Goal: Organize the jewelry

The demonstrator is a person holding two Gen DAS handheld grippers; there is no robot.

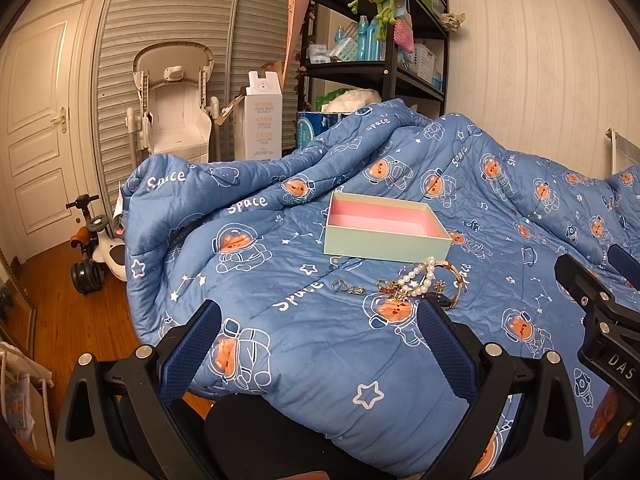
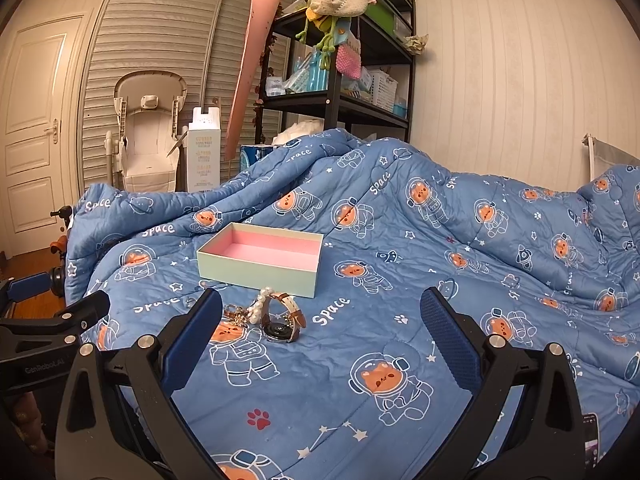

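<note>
An open pale green box point(image 1: 386, 236) with a pink lining sits on the blue quilt; it also shows in the right wrist view point(image 2: 260, 264). In front of it lies a small pile of jewelry: a pearl bracelet point(image 1: 420, 276), a watch point(image 2: 280, 330) with a brown and white strap, a gold charm piece point(image 2: 238, 316) and two small rings point(image 1: 346, 287). My left gripper point(image 1: 318, 320) is open and empty, just short of the pile. My right gripper point(image 2: 320, 316) is open and empty, the watch just inside its left finger.
The blue space-print quilt point(image 1: 320, 360) covers the bed. A black shelf unit point(image 1: 380, 40) with bottles and soft toys stands behind. A folded high chair point(image 1: 176, 100), a white carton point(image 1: 260, 120) and a child's tricycle point(image 1: 96, 248) stand by the shutter wall.
</note>
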